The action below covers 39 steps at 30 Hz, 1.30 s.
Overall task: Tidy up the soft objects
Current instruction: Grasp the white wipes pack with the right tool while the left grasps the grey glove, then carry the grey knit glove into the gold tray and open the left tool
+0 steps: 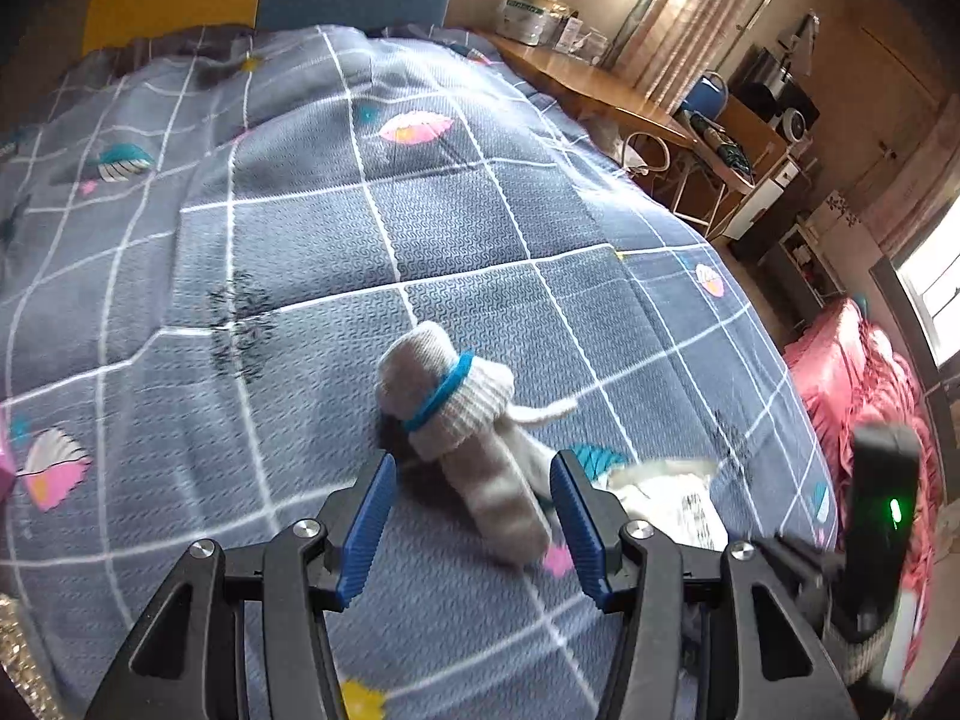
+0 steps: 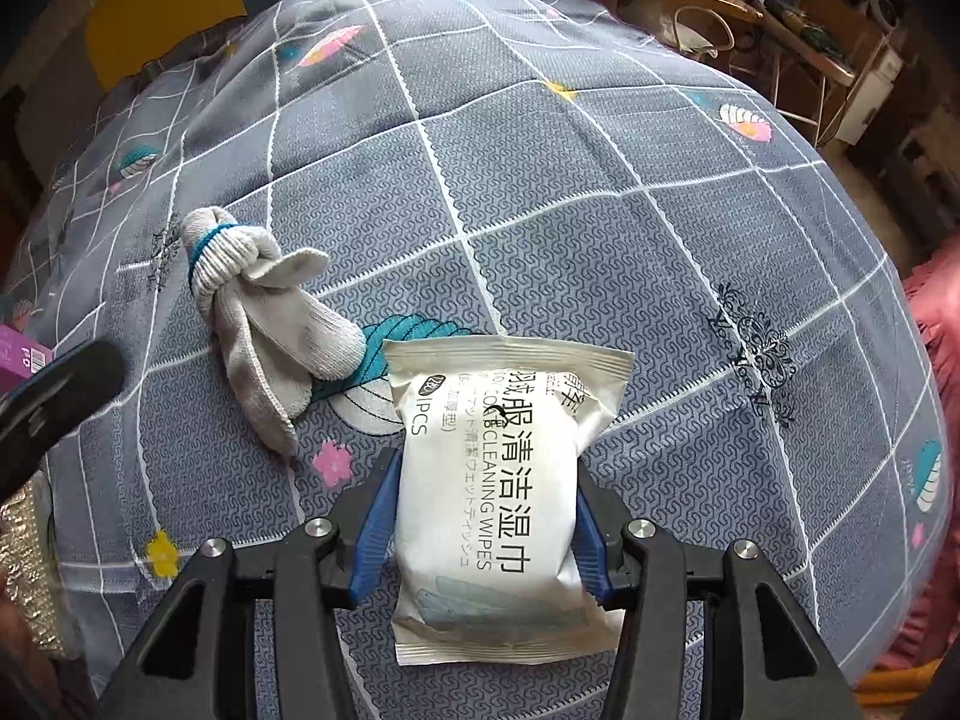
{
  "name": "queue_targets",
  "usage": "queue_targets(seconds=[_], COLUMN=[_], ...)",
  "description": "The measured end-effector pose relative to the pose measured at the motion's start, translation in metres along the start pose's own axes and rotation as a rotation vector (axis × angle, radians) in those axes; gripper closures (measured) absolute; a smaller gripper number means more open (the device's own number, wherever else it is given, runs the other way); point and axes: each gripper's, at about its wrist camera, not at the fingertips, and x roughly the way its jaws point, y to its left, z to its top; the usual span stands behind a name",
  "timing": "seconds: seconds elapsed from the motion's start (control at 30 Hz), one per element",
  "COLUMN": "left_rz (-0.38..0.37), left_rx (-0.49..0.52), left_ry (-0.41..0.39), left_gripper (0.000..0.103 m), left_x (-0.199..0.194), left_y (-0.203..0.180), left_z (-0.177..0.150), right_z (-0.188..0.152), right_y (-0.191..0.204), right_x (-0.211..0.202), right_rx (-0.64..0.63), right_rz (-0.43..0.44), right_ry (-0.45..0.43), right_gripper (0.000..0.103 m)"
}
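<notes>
A bundled grey knit glove [image 1: 456, 414] with a blue band lies on the quilt; it also shows in the right wrist view [image 2: 264, 300]. My left gripper [image 1: 474, 516] hangs just over the glove's near end. Its blue pads stand apart on either side of that end without pressing it, so it is open. A white pack of cleaning wipes [image 2: 504, 480] rests on the quilt to the right of the glove. My right gripper [image 2: 486, 528] is shut on it, with a blue pad against each long side. In the left wrist view the pack [image 1: 678, 498] shows blurred at the right.
The grey quilt [image 1: 420, 228] with a white grid covers the whole bed. A wooden desk [image 1: 576, 78] with clutter runs along the far right. Pink fabric [image 1: 852, 372] lies beyond the bed's right edge. A purple box [image 2: 24, 354] sits at the left edge.
</notes>
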Motion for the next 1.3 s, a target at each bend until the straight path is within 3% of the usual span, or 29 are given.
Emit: queue_targets(seconds=[0.3,0.33,0.47,0.63,0.83,1.0,1.17,1.3], left_rz=[0.075,0.076,0.088,0.095,0.139,0.212,0.309,0.376], left_rx=[-0.059,-0.044,0.067,0.128,0.099,0.051,-0.027,-0.103], left_ry=[0.049,0.048,0.028,0.016,-0.026,-0.120,-0.250,-0.320], left_gripper=[0.043,0.044,0.068,0.070,0.070,0.070,0.070,0.070], left_x=[0.051,0.053,0.048,0.028,-0.020,-0.079,-0.161,-0.212], left_y=[0.002,-0.001,-0.013,-0.011,0.015,0.053,0.113,0.167], left_z=[0.025,0.025,0.021,0.006,0.020,0.051,0.075,0.070], right_z=[0.002,0.002,0.001,0.001,0.000,-0.010,-0.032,-0.041], right_y=[0.006,0.007,0.010,0.014,0.024,0.058,0.098,0.108], right_x=[0.003,0.004,0.004,0.005,-0.010,-0.014,-0.013,-0.004], right_rx=[-0.037,-0.046,-0.057,-0.062,-0.120,-0.283,-0.495,-0.571], right_rz=[-0.019,-0.026,-0.035,-0.030,-0.002,0.105,0.160,0.137], right_ry=[-0.007,-0.006,-0.007,-0.016,-0.102,-0.114,-0.108,-0.086], right_gripper=[0.050,0.050,0.051,0.053,0.056,0.056,0.056,0.056])
